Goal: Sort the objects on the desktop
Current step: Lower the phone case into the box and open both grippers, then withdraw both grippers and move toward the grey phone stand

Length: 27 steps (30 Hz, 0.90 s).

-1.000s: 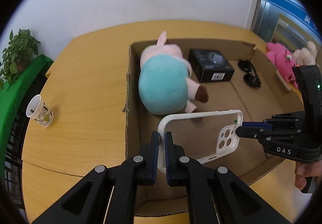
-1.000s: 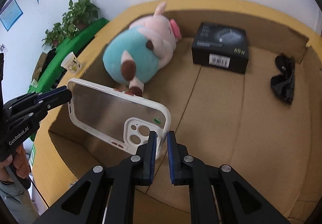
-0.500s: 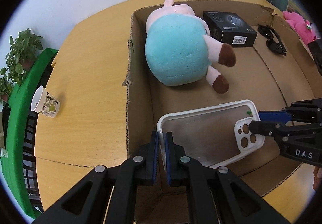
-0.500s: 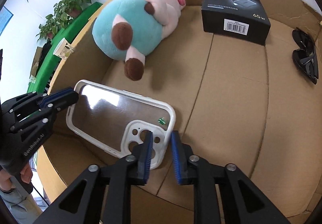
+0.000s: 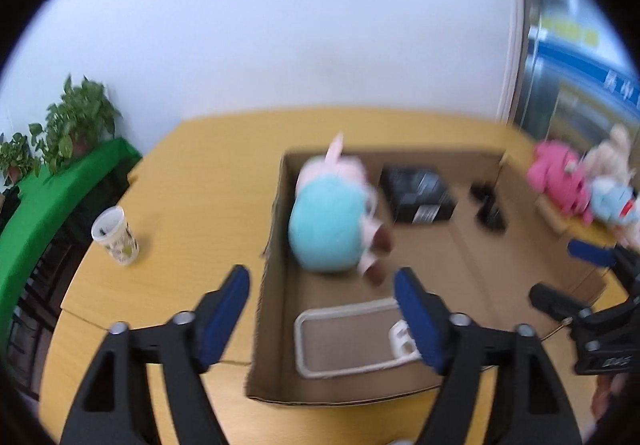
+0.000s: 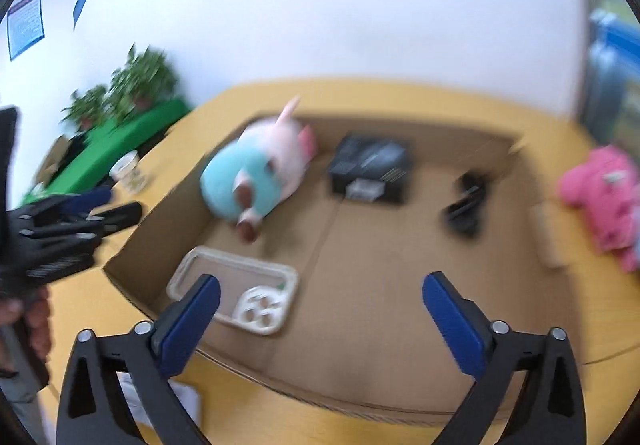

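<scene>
Phone case (image 5: 348, 341) is laid flat on the floor of the cardboard box (image 5: 276, 229), near corner, just beside the box wall; it is gripped by nothing. It is judged as dropped there so it sits with the sorted items. Left tool (image 5: 324, 309) is held above the box edge, fingers spread wide, released, nothing between them. Right tool (image 6: 320, 305) is likewise spread wide and empty, held over the near side of the box. Both are judged freed for the next pick.

Also in the box: plush pig (image 5: 332, 225) lying on its side against the left wall, black box (image 5: 418, 195) toward the back, sunglasses (image 6: 466, 205) toward the far right. Items are kept apart, no stacking seen.

Outside the box on the bench (image 5: 180, 205): paper cup (image 5: 115, 235) upright at left, pink plush (image 6: 600, 197) at right, judged as probably unsorted. Frames are blurred; fine detail can't be told.
</scene>
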Motion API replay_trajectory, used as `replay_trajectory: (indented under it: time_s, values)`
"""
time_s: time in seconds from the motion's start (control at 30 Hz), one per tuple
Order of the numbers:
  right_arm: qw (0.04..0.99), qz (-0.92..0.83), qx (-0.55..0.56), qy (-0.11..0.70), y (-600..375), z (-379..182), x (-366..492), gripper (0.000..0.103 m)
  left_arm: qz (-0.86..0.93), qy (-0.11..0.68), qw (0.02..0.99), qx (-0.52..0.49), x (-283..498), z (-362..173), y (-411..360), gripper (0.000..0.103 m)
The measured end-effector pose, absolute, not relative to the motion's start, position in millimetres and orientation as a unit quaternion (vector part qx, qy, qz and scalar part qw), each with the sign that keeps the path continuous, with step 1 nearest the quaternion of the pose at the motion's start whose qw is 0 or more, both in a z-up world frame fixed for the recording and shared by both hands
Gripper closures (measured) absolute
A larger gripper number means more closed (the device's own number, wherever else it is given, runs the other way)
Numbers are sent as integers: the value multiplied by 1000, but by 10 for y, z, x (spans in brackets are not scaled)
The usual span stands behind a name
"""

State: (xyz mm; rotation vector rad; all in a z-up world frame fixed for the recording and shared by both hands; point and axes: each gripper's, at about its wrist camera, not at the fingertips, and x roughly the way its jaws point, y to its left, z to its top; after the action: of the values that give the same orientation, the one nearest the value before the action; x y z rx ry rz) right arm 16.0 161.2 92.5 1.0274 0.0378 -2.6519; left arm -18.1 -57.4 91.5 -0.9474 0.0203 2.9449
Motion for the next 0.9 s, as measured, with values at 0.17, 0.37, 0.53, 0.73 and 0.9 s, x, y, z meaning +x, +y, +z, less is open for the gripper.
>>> replay_trajectory:
  time_s: [0.17,0.37,0.53,0.73,0.9]
  values:
    - [74,-931,356,34,1956,868,291,0,965,8,66,-255,43,993,-130,24]
    - [54,-931,361,9,2224,802,450,0,966,9,70,-250,130,847,197,24]
    - [45,-935,352,22,2266,829,565,0,964,-15,79,-254,199,811,200,24]
    - [40,-939,342,20,2311,900,639,0,963,-12,74,-260,223,794,215,24]
    - [54,-938,343,14,2334,890,657,0,962,-10,76,-261,245,791,236,24]
